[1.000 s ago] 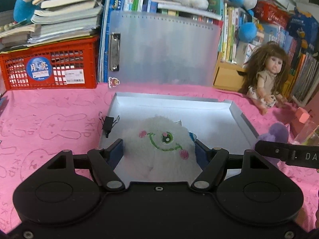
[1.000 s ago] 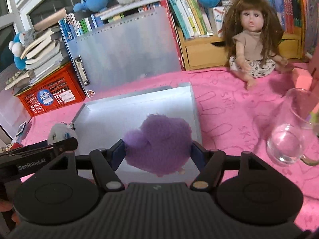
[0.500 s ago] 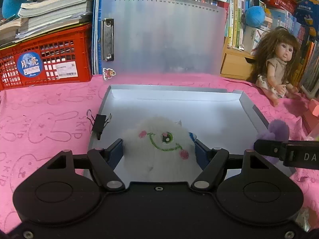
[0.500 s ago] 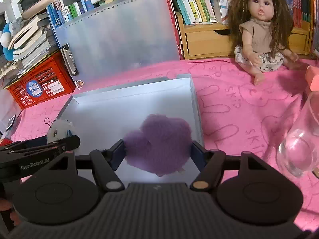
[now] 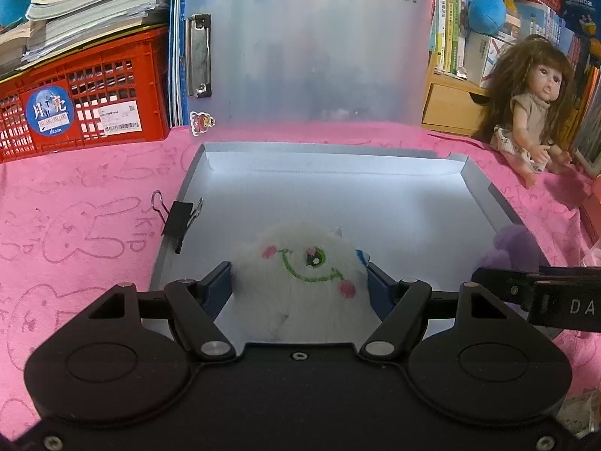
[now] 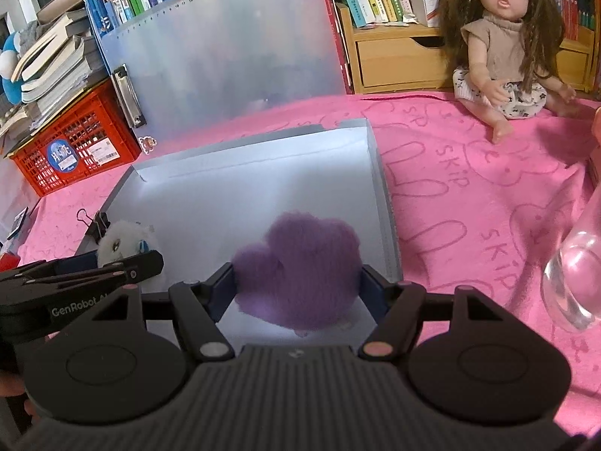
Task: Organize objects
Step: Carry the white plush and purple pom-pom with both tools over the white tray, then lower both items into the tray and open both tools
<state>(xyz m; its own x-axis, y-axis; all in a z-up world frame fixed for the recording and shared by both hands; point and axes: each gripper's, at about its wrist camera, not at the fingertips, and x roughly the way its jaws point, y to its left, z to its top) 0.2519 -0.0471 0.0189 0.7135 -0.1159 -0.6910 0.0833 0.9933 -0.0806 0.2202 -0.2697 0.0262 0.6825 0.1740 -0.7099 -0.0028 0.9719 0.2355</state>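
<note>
Nearest, a white plush toy (image 5: 300, 274) is clamped between the fingers of the left gripper (image 5: 298, 282), over the near left part of the grey tray (image 5: 338, 195). Likewise, a purple plush toy (image 6: 300, 267) is gripped by the right gripper (image 6: 298, 285) over the tray's near right part. A black binder clip (image 5: 179, 218) is seen on the tray's left rim. Farther off, a doll (image 6: 496, 45) is seated on the pink cloth (image 6: 450, 173), and a red crate (image 5: 82, 94) stands at the back left.
</note>
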